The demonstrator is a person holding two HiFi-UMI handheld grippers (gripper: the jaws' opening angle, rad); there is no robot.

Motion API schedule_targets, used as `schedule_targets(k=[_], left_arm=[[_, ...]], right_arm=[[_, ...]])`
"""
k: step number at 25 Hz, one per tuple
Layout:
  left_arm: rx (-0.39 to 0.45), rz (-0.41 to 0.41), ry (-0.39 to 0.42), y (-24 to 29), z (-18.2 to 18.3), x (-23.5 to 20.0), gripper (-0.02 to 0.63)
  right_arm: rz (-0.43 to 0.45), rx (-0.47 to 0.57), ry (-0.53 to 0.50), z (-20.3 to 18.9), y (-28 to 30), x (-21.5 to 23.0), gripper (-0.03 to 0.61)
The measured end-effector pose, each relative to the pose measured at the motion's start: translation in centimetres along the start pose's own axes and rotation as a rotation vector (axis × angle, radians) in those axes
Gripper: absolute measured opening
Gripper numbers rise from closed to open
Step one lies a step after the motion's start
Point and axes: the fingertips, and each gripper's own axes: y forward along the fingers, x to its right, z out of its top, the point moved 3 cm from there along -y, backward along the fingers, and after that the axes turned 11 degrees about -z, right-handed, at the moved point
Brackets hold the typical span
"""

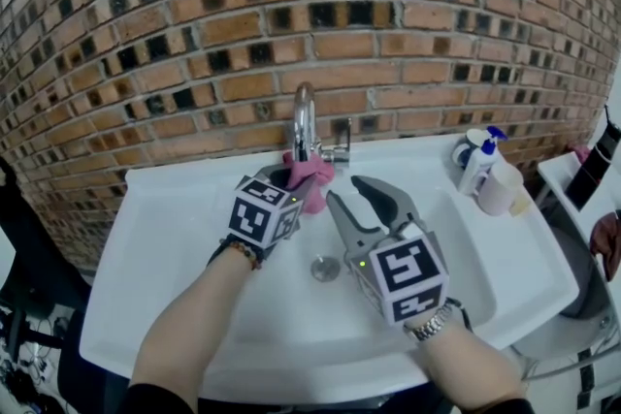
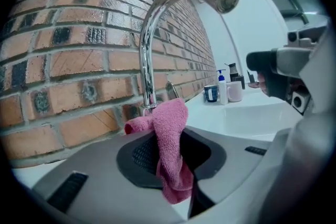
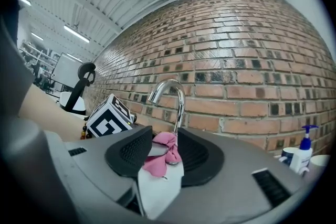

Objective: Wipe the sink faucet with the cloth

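A chrome faucet (image 1: 305,119) with a curved spout rises at the back of the white sink (image 1: 175,238). My left gripper (image 1: 291,184) is shut on a pink cloth (image 1: 310,174), holding it right at the foot of the faucet's stem. In the left gripper view the cloth (image 2: 170,144) hangs folded between the jaws, its top corner by the faucet (image 2: 149,39) base. My right gripper (image 1: 349,192) hovers over the basin just right of the cloth, open and holding nothing. From the right gripper view the cloth (image 3: 164,150) and faucet (image 3: 177,99) show beyond its jaws.
A brick wall stands directly behind the sink. A pump bottle (image 1: 481,160), a white mug (image 1: 500,190) and a blue cup (image 1: 467,149) sit on the sink's right rear corner. The drain (image 1: 325,269) lies in the basin below the grippers.
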Motion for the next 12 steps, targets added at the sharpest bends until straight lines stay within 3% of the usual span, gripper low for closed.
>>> schedule_targets(k=[12], left_arm=[[-0.016,-0.062,-0.014,1.8,-0.3,1.9,0.091]], right_arm=[[-0.015,-0.005,0.035,0.4,-0.2,0.7,0.163]])
